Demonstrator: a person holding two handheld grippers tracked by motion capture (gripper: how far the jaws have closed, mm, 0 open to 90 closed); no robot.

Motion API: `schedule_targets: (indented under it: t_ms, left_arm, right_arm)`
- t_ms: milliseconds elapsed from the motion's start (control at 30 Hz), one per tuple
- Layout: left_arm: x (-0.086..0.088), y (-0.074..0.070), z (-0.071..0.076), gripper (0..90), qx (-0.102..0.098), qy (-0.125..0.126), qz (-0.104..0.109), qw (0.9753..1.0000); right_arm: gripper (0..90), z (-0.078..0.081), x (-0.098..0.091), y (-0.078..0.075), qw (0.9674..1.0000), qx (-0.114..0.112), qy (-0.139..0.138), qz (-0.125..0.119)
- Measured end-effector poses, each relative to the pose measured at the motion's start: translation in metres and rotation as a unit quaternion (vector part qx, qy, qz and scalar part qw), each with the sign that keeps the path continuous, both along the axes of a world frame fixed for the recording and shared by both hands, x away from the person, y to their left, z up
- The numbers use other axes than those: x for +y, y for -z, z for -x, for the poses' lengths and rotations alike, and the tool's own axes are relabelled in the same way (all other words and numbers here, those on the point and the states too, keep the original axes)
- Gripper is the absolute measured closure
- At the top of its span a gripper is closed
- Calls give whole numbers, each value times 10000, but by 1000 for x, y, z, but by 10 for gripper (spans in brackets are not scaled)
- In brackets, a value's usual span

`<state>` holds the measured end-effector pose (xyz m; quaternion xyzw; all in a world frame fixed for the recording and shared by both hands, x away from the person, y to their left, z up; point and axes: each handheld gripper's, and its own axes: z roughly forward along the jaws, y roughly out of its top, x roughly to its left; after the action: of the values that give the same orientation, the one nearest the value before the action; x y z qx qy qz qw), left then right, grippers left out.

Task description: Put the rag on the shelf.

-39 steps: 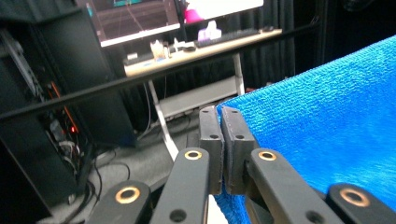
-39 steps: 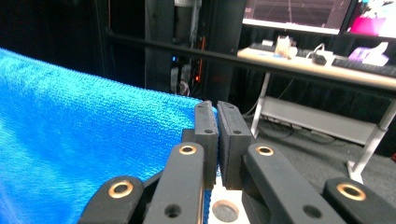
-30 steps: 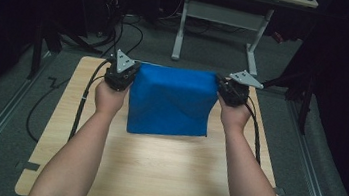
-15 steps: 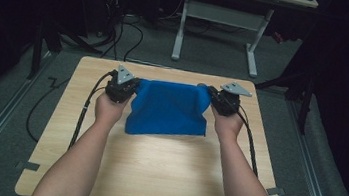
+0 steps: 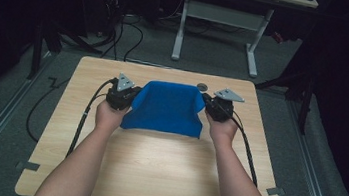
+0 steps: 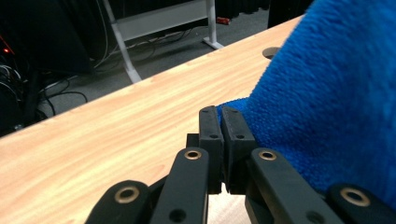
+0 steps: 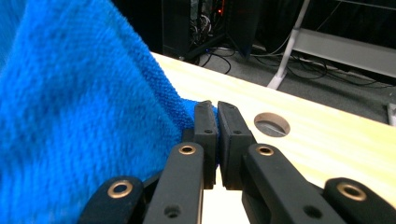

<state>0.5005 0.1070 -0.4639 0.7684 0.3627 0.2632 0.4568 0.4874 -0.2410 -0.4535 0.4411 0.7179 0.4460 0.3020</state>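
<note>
A blue terry cloth [image 5: 166,108] hangs stretched between my two grippers over the far half of the wooden table [image 5: 153,171]; its lower edge rests on the tabletop. My left gripper [image 5: 130,96] is shut on the cloth's left upper corner. In the left gripper view the black jaws [image 6: 219,122] pinch the cloth's edge [image 6: 327,107]. My right gripper [image 5: 208,104] is shut on the right upper corner. In the right gripper view the closed jaws [image 7: 215,116] pinch the cloth [image 7: 79,121], which spreads to their left.
A round cable hole [image 5: 202,87] lies in the tabletop just behind the cloth, also visible as a hole [image 7: 272,124] near the right jaws. Cables [image 5: 81,122] trail from both grippers. A white desk frame [image 5: 221,28] stands on the floor beyond the table.
Both grippers have sunk toward the table with the cloth. The cloth, which hung tall and flat before, now sags between them with its lower part on the tabletop.
</note>
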Motion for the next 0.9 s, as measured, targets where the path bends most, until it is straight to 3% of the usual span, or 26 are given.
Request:
schedule_targets:
  t_ms: [400, 700, 900]
  left_arm:
    - [-4, 14, 11, 881, 85, 136, 134, 9998]
    - [0, 29, 11, 880, 291, 72, 28, 9995]
    - [1, 35, 10, 864, 377, -5, 72, 9993]
  right_arm:
    - [877, 3, 2, 14, 9997, 225, -29, 66]
    - [876, 6, 1, 37, 9987, 495, 1, 152]
    - [873, 11, -1, 44, 9986, 522, 3, 127]
